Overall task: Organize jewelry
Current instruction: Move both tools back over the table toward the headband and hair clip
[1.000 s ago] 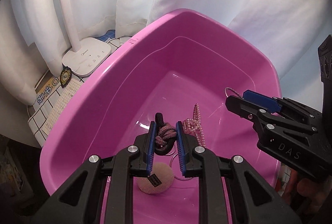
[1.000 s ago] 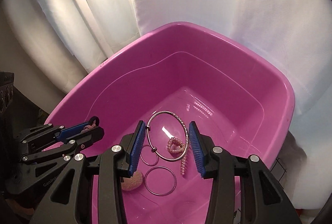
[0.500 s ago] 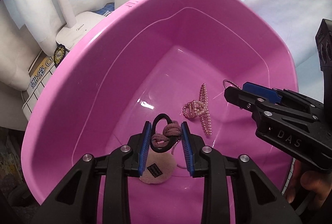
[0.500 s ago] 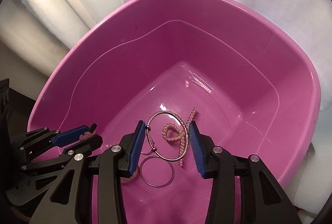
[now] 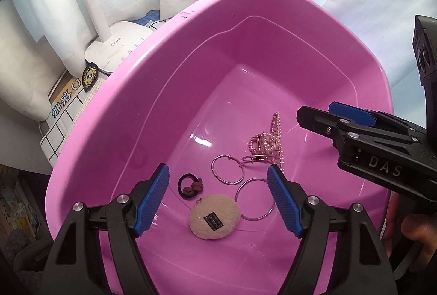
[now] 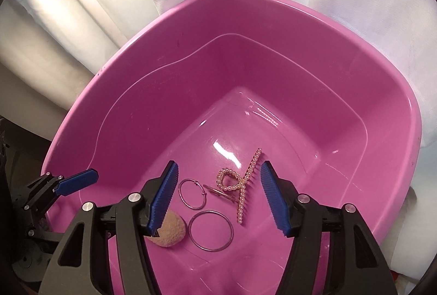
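A pink plastic tub [image 5: 128, 93] [image 6: 114, 93] holds the jewelry. On its floor lie a black hair tie with a brown knot [image 5: 190, 186], a beige fuzzy round pouch [image 5: 215, 216] [image 6: 170, 230], two thin silver hoops [image 5: 227, 168] [image 5: 255, 198] [image 6: 192, 194] [image 6: 212, 227], and a pearl hair claw [image 5: 269, 140] [image 6: 240, 181]. My left gripper [image 5: 218, 198] is open and empty above the tub floor. My right gripper [image 6: 218, 194] is open and empty over the hoops and claw; it shows at the right in the left wrist view [image 5: 338, 117].
A white desk lamp base [image 5: 117, 47] stands left of the tub, with a grid-printed sheet and a black-gold badge [image 5: 89, 76] beside it. White cloth hangs behind the tub. The left gripper shows at the lower left of the right wrist view [image 6: 68, 183].
My left gripper opened and let the hair tie drop onto the tub floor. My right gripper opened and released the silver hoop, which now lies in the tub.
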Motion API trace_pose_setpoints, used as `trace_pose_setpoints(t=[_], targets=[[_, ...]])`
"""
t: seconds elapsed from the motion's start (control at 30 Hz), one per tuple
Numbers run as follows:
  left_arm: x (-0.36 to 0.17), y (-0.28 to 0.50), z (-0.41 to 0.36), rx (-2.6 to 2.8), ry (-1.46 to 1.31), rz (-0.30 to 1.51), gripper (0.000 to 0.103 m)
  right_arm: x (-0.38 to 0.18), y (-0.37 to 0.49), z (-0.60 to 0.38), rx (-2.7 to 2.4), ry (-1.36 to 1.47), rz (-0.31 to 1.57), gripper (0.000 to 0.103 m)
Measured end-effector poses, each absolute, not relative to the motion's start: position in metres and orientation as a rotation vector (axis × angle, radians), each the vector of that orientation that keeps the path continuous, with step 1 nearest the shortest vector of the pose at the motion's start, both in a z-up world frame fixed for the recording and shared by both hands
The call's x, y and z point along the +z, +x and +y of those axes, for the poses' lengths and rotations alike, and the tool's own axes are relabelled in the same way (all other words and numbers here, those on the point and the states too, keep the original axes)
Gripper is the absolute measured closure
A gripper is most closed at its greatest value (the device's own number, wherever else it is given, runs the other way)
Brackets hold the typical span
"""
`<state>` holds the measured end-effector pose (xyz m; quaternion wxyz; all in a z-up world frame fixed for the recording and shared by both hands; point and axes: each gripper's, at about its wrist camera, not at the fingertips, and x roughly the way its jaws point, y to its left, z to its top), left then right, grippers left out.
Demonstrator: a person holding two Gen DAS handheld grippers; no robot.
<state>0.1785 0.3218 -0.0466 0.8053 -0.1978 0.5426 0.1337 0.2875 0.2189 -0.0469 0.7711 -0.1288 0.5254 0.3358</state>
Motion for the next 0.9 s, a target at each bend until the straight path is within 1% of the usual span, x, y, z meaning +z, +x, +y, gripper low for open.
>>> trace_pose_setpoints(t=[0.13, 0.17, 0.3, 0.33, 0.37, 0.4, 0.57, 0.67, 0.7, 0.9], targets=[[-0.046, 0.174, 0.323, 0.292, -0.43, 1.158, 0.025, -0.044, 0.284, 0.217, 0.736, -0.273, 1.139, 0.039], [-0.045, 0.172, 0.323, 0.292, -0.433, 1.157, 0.021, -0.044, 0.283, 0.217, 0.737, -0.273, 1.137, 0.038], [-0.038, 0.167, 0.319, 0.279, -0.407, 1.135, 0.02, -0.042, 0.278, 0.217, 0.738, -0.273, 1.127, 0.037], [-0.035, 0.165, 0.317, 0.286, -0.391, 1.124, 0.018, -0.041, 0.276, 0.216, 0.74, -0.271, 1.123, 0.036], [-0.031, 0.162, 0.315, 0.296, -0.379, 1.109, 0.013, -0.04, 0.275, 0.216, 0.743, -0.268, 1.118, 0.035], [-0.028, 0.158, 0.314, 0.301, -0.372, 1.093, 0.011, -0.038, 0.272, 0.216, 0.746, -0.267, 1.111, 0.034], [-0.013, 0.144, 0.309, 0.302, -0.337, 1.05, 0.01, -0.034, 0.257, 0.214, 0.729, -0.299, 1.06, 0.033], [-0.005, 0.134, 0.306, 0.323, -0.306, 1.016, 0.008, -0.027, 0.245, 0.209, 0.719, -0.293, 1.007, 0.029], [-0.002, 0.131, 0.305, 0.326, -0.302, 1.002, 0.008, -0.024, 0.24, 0.207, 0.719, -0.285, 0.987, 0.029], [0.004, 0.109, 0.309, 0.304, -0.367, 0.945, 0.008, -0.007, 0.215, 0.188, 0.702, -0.248, 0.86, 0.029]])
